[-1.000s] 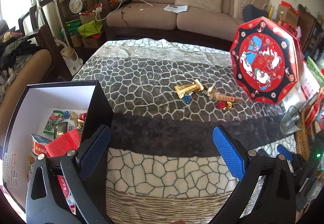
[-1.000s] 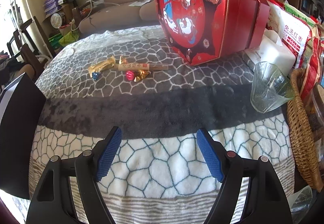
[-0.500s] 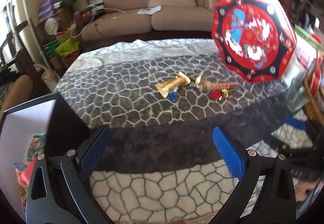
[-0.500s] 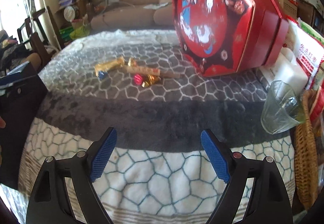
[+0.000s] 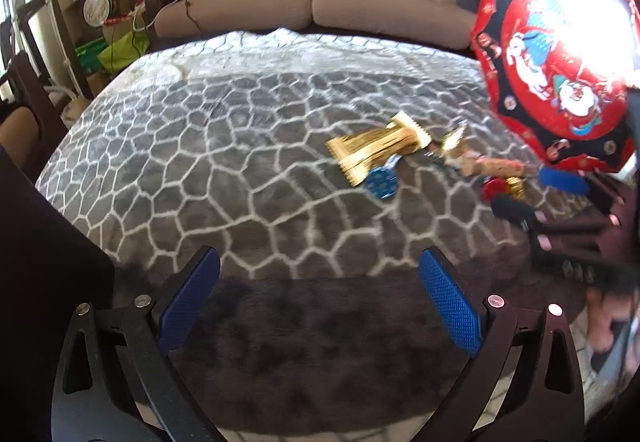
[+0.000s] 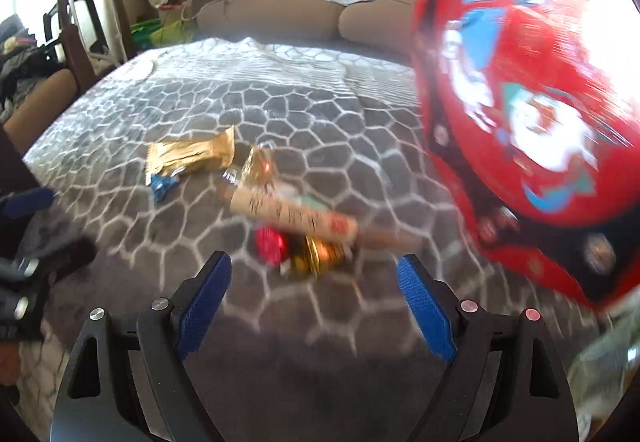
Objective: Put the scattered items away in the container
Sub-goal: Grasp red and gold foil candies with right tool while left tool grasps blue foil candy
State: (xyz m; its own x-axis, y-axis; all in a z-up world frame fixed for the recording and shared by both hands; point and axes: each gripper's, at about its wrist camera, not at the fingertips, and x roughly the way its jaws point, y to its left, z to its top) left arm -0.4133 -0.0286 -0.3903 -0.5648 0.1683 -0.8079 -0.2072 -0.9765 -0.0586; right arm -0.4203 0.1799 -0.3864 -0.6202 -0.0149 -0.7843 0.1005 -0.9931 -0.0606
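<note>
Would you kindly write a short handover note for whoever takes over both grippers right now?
Left gripper: open, empty, over the blanket.
Right gripper: open, empty, just short of the red candy and gold candy.
Also loose beyond them: paper tube, gold packet, blue candy.
Container: only a dark wall at the left edge.
Done: nothing judged from here. Left: all five items.

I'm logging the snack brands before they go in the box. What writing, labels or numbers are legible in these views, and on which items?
No text can be read.
Long tan wrapper: dark print and a red mark, blurred.
Gold packet: nothing legible.
Red octagonal box: pictures and small round emblems only, smeared by glare.
Round tin on the shelf: too small.
</note>
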